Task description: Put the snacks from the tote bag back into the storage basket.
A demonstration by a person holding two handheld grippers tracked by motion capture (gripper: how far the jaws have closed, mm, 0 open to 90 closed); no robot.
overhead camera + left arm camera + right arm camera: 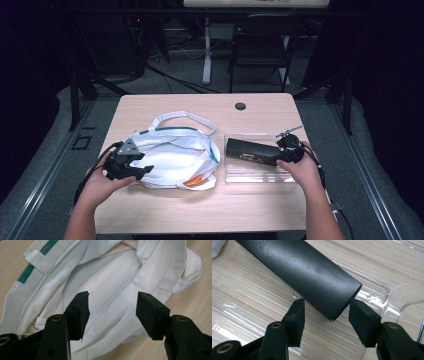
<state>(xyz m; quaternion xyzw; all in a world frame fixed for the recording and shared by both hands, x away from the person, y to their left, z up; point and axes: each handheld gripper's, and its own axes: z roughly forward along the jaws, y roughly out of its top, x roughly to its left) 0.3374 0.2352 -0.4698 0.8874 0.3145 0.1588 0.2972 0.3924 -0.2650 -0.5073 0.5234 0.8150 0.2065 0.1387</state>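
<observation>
So we've got a light wood worktop (165,210) with a white cloth bag (172,157) on the left half and a clear plastic tray (250,175) on the right half, close to each other but not touching as far as we can tell. The left tongs (134,169) sit at the bag's left edge with jaws apart, nothing between them; in the left gripper view the left tongs (112,312) hover over the white cloth bag (107,277), its green-striped hem (32,267) up top left. The right tongs (286,150) are over the tray's right end, jaws apart on either side of a long black box (250,152) lying in the tray. In the right gripper view the right tongs (326,315) bracket the black box (307,272) end, and we can't tell if the pads (362,315) actually touch it. There's open worktop along the near edge and behind both things, where a small dark grommet hole (240,106) sits. The box's embossed lettering is too faint to read, something orange (192,182) peeks from the bag's near edge, and the tray's clear wall (384,290) is hard to trace.
</observation>
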